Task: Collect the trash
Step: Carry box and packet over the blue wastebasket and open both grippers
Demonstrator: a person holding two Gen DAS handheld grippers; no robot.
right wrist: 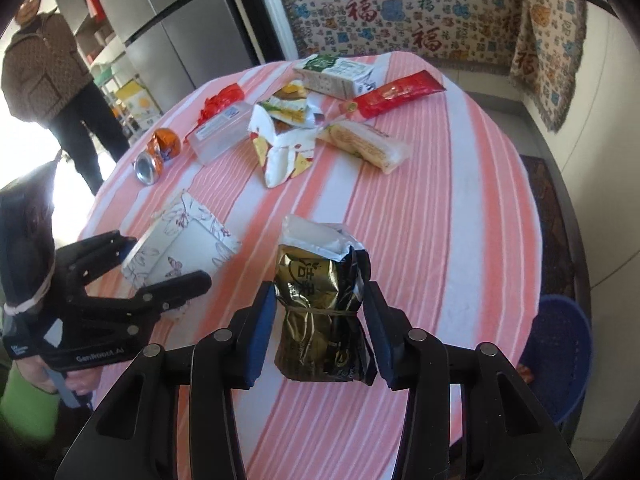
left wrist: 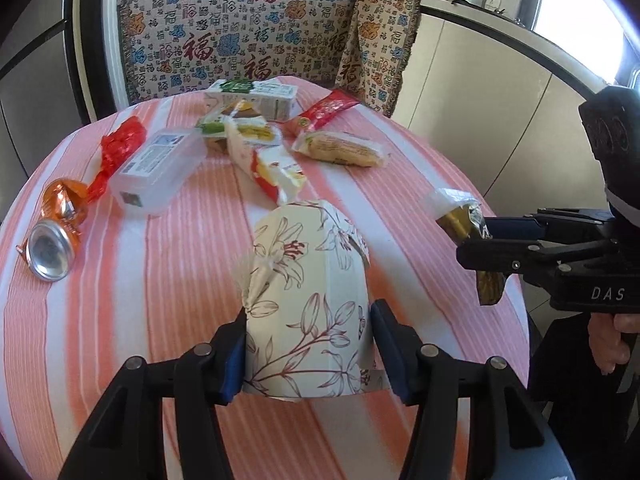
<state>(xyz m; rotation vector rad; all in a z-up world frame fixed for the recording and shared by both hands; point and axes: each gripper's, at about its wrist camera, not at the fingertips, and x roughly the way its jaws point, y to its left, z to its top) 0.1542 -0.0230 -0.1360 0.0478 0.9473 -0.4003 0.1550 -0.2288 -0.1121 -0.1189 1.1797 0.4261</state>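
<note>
Left wrist: my left claw [left wrist: 308, 354] clamps floral box [left wrist: 308, 300] near desk [left wrist: 168, 264] front edge; striped cloth around it bare, litter piled farther back.

Right wrist: my right claw [right wrist: 320, 332] pinches gold packet [right wrist: 320, 312]; blue bin [right wrist: 560, 356] beyond right edge.

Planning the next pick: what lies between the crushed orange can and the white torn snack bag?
In the right wrist view, a clear plastic box lies between the orange can and the white snack bag.
</note>
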